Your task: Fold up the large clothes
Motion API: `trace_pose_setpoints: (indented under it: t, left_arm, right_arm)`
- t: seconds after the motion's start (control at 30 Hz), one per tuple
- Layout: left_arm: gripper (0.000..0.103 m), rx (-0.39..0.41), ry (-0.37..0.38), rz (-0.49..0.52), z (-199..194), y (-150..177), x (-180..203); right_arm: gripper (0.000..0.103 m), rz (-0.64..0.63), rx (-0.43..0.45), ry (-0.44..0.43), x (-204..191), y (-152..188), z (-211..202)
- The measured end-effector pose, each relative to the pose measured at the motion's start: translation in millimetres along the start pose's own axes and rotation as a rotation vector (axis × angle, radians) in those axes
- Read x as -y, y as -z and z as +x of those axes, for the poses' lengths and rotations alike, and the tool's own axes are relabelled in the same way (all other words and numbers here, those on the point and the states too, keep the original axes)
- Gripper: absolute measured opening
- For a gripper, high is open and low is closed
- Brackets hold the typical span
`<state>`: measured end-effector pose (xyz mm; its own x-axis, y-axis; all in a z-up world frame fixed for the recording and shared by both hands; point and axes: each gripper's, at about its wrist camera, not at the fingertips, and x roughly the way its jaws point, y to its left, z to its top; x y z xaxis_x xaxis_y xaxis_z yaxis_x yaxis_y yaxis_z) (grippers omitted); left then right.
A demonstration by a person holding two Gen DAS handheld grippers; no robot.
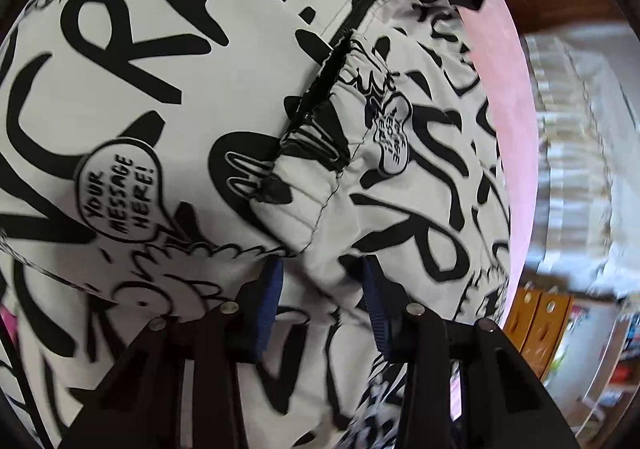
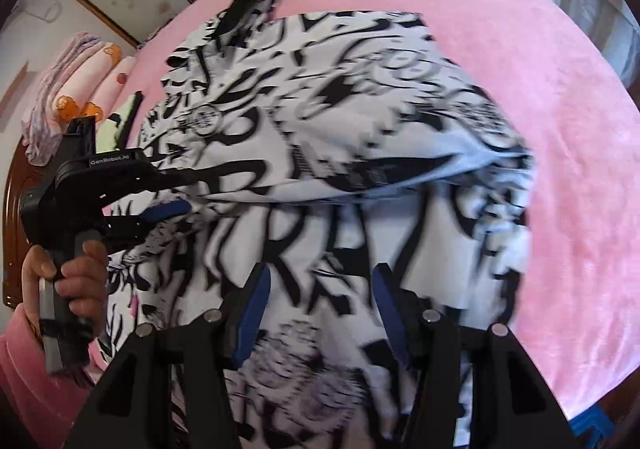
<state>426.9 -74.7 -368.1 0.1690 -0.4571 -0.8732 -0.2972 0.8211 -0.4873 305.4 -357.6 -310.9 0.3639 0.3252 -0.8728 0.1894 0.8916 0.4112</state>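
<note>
White fabric covered in black graffiti lettering fills the left wrist view: a large printed garment (image 1: 168, 97) spread over a pink bed cover (image 1: 516, 97), which shows as a strip along the garment's right edge. A speech-bubble patch reading "YOUR MESSAGE HERE!" (image 1: 120, 195) sits at left, and a gathered elastic cuff (image 1: 320, 165) with a black lining lies across the middle, a second patch (image 1: 394, 133) just right of it. The left gripper (image 1: 323, 305) points steeply down at the cloth; its blue pads (image 1: 270, 305) stand apart, with a raised fold of fabric at their tips. Whether the pads press on that fold I cannot tell. Wooden furniture (image 1: 536, 321) and a pale curtain (image 1: 572, 121) blur past on the right.

From the right wrist view, the garment (image 2: 320, 153) lies in a loose heap on the pink bed cover (image 2: 560, 209), one layer folded over another across the middle and a dark-tipped end (image 2: 248, 1) sticking out at the far side. The right gripper (image 2: 320, 313) hovers over the near part of the cloth with its jaws open and nothing between them. At left, the left gripper (image 2: 168, 189) reaches level into the garment's edge, carried by a hand (image 2: 76, 277) in a pink sleeve (image 2: 24, 377). Folded bedding (image 2: 72, 81) is stacked at the far left beside a wooden headboard (image 2: 12, 217).
</note>
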Motion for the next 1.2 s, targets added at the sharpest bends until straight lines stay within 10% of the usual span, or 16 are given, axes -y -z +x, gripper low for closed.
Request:
trace_pose_setpoints:
  t: [0.23, 0.43, 0.9, 1.2]
  left_arm:
    - [0.037, 0.088, 0.001, -0.102, 8.2, -3.8, 1.8]
    - [0.007, 0.206, -0.038, -0.145, -3.8, -2.2, 12.0]
    - [0.005, 0.535, 0.029, 0.037, -102.5, -16.4, 108.8]
    - [0.004, 0.582, -0.018, -0.039, -129.0, -4.6, 67.8]
  right_arm:
    - [0.053, 0.029, -0.019, 0.049, 61.1, -6.7, -16.1]
    - [0.053, 0.041, -0.011, 0.048, 87.6, -14.6, -14.4]
    - [0.053, -0.012, 0.014, 0.118, 78.4, -35.8, 15.3]
    - [0.030, -0.182, 0.089, 0.131, 45.2, -43.2, 15.8]
